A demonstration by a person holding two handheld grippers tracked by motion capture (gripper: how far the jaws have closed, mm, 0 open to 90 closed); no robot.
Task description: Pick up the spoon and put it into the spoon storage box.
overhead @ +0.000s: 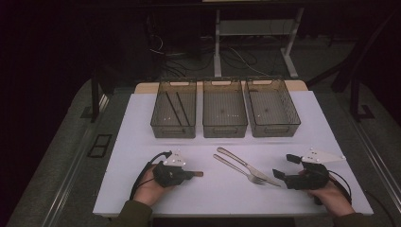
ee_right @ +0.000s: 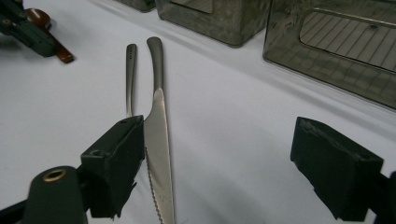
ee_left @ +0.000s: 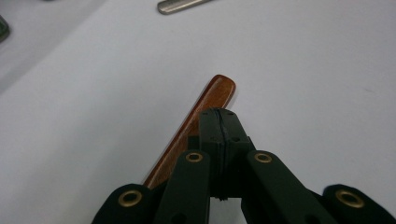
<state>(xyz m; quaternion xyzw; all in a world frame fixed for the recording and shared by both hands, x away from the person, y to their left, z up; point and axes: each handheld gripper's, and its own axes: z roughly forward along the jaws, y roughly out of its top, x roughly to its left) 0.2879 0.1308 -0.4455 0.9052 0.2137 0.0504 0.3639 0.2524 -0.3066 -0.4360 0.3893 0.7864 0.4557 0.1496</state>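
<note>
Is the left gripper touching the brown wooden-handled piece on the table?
Touching. In the left gripper view, the left gripper has its jaws shut and they sit directly against the wooden handle, with no gap visible between them.

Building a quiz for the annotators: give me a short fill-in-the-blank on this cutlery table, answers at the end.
1. The left gripper has its jaws shut on a brown ____ handle.
2. The right gripper has its jaws ____, with the knife lying on the table between them.
3. At the far side of the white table stand ____ bins side by side.
4. Beside the knife lies a metal ____.

Missing words: wooden; open; three; fork
</note>
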